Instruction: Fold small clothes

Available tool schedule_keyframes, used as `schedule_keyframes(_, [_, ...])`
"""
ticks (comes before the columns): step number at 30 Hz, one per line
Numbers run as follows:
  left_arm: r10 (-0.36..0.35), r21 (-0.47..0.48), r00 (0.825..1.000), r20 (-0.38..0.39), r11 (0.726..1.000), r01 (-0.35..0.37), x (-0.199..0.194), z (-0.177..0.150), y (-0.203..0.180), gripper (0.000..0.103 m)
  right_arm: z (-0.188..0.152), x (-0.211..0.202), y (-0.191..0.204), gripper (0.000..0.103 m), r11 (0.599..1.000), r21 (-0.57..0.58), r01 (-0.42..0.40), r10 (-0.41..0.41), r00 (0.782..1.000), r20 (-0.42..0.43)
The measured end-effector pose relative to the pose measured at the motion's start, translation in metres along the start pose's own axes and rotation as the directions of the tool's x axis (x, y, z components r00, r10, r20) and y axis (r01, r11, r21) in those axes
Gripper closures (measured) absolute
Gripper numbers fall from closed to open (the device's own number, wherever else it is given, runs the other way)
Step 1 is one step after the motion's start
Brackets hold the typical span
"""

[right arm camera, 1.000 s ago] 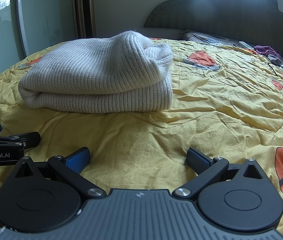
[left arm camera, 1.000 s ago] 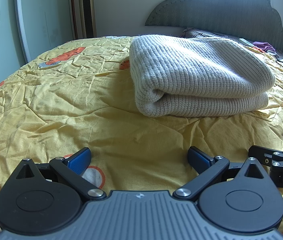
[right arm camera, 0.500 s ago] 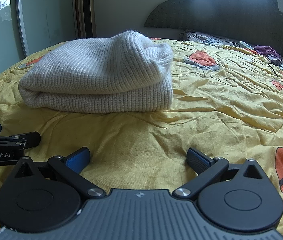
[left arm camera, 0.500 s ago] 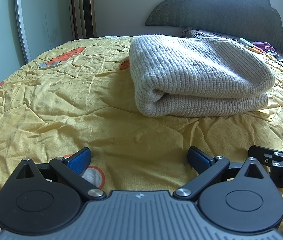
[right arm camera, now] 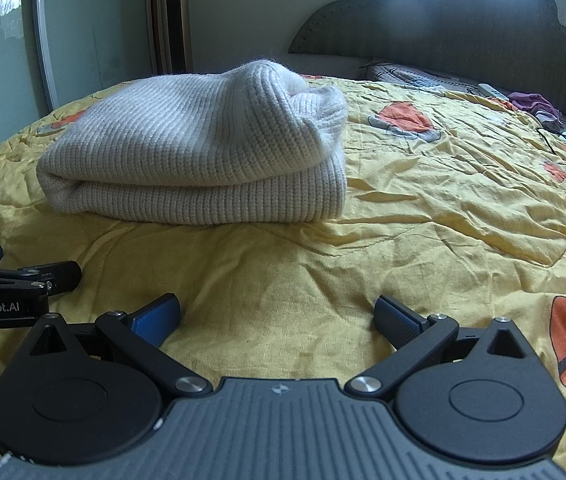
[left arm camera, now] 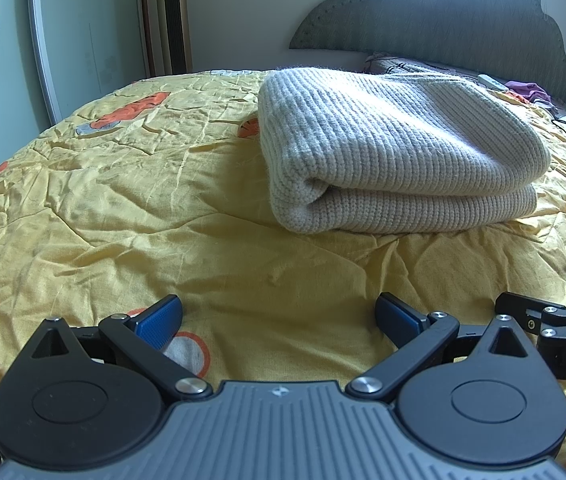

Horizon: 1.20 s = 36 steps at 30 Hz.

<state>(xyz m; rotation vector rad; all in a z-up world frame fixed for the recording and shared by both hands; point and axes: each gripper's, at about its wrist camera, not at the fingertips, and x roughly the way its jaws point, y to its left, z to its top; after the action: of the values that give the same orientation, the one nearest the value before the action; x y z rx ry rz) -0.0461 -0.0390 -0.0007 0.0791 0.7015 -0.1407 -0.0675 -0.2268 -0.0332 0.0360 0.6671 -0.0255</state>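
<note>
A cream ribbed knit sweater (left arm camera: 395, 152) lies folded in a thick bundle on the yellow bedspread (left arm camera: 123, 200). It sits ahead and to the right in the left wrist view, and the sweater (right arm camera: 199, 160) is ahead and to the left in the right wrist view. My left gripper (left arm camera: 279, 316) rests low on the bedspread, open and empty, well short of the sweater. My right gripper (right arm camera: 277, 314) is likewise open with nothing between its blue pads. Each gripper shows at the edge of the other's view, the right one (left arm camera: 543, 320) and the left one (right arm camera: 11, 280).
The bedspread carries orange fox prints (right arm camera: 403, 118). A dark scalloped headboard (left arm camera: 443, 20) stands behind. Purple cloth (right arm camera: 531, 102), a remote (right arm camera: 491, 90), a black cable (right arm camera: 563, 144) and papers lie at the far right. A tower fan (left arm camera: 173, 16) and glass door (left arm camera: 83, 32) are at the left.
</note>
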Motion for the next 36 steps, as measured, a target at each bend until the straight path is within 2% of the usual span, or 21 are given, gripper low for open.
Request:
schedule_keyframes(5, [-0.028,0.003,1.0,-0.014,1.0,0.028,-0.003,0.0,0.003,0.0,-0.002,-0.012,-0.005,0.001,0.998,0.06,-0.022,0.022,1.0,-0.005])
schedule_keyframes(12, [-0.028,-0.018,0.999,-0.03,0.999,0.027,-0.022,0.001,0.003,0.0,0.002,-0.031,-0.005,0.0,0.991,0.123,-0.053,0.058,0.998,-0.039])
schedule_keyframes(16, [-0.016,0.001,1.0,-0.019,1.0,0.016,-0.035,0.005,0.002,0.0,0.005,-0.039,0.0,0.0,0.992,0.111,-0.056,0.06,0.997,-0.038])
schedule_keyframes(22, [-0.036,-0.017,0.999,-0.016,0.999,0.036,-0.045,0.009,0.004,0.0,0.006,-0.043,0.008,0.0,0.996,0.065,-0.052,0.055,0.997,-0.045])
schedule_keyframes(36, [0.007,-0.025,1.0,-0.014,1.0,-0.007,-0.043,0.01,0.011,0.0,0.005,-0.045,0.011,0.0,0.996,0.058,-0.07,0.073,0.996,-0.045])
